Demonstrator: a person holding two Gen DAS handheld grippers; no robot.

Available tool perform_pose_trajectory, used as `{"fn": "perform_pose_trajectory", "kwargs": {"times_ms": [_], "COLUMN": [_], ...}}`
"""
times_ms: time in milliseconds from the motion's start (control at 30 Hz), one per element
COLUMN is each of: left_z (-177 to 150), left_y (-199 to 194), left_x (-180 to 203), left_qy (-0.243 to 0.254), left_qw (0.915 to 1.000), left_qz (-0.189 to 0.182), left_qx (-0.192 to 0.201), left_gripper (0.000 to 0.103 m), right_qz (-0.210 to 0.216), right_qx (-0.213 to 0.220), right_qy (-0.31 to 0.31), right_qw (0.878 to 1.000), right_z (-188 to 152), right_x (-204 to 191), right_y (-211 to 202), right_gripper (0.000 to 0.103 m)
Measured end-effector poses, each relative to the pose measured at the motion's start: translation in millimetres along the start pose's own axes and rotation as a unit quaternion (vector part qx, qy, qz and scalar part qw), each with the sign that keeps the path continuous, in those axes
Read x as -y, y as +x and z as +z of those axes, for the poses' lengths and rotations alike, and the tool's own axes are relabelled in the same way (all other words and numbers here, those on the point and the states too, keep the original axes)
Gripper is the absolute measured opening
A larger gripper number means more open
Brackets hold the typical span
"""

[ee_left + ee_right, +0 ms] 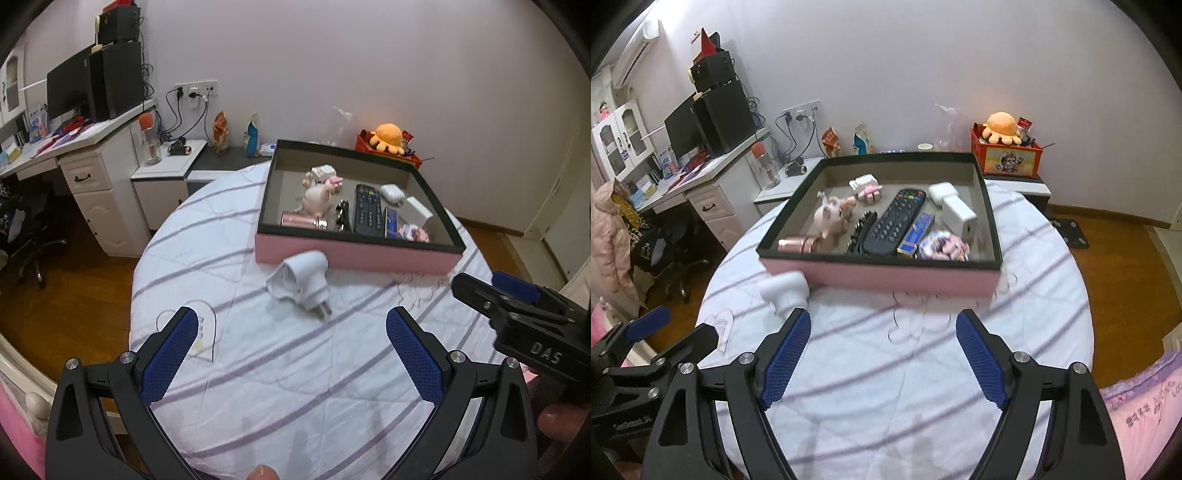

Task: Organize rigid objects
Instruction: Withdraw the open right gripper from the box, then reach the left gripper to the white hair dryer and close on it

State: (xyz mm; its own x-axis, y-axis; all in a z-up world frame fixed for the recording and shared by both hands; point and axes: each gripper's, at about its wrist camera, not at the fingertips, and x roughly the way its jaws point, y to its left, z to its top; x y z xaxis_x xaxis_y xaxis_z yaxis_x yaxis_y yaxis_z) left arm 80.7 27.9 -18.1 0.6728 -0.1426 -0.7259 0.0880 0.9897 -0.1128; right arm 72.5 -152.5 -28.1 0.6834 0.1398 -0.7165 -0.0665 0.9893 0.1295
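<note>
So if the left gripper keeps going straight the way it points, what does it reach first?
Most likely the white plug adapter, lying on the striped sheet just ahead of the open left gripper and short of the pink box. Nothing stands between them, though depth is hard to judge through the fisheye.

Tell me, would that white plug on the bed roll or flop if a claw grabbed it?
The plug looks like hard plastic, so probably stiff and light. Its rounded body might rock when nudged, though the prongs should stop it rolling. The smooth shell could be slippery.

Black left gripper (pixel 291 354) and right gripper (pixel 882 360); blue textured pads; silver screws; white "DAS" lettering
</note>
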Motion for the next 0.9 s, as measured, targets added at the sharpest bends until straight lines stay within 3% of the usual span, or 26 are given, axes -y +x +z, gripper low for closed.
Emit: {"fn": "perform_pose_trajectory", "kwargs": {"times_ms": [467,900], "left_z": [-5,11], "left_y": [27,105], "left_x": [4,8], "left_qy": [0.002,0.005], "left_qw": [1.0,0.9989], "left_qz": [-0.003,0.018], "left_qx": [-0.008,-0.044], "left_gripper": [0.103,0.103], "right_qz": [-0.006,-0.011], "right_qx": [-0.011,-0.04], "right_qy": [0.011,0.024], "right_qw": [1.0,0.999], "right_z": [-11,-9], "right_x": [6,20], "right_y": [7,37], "right_gripper": [0.083,0.083]}}
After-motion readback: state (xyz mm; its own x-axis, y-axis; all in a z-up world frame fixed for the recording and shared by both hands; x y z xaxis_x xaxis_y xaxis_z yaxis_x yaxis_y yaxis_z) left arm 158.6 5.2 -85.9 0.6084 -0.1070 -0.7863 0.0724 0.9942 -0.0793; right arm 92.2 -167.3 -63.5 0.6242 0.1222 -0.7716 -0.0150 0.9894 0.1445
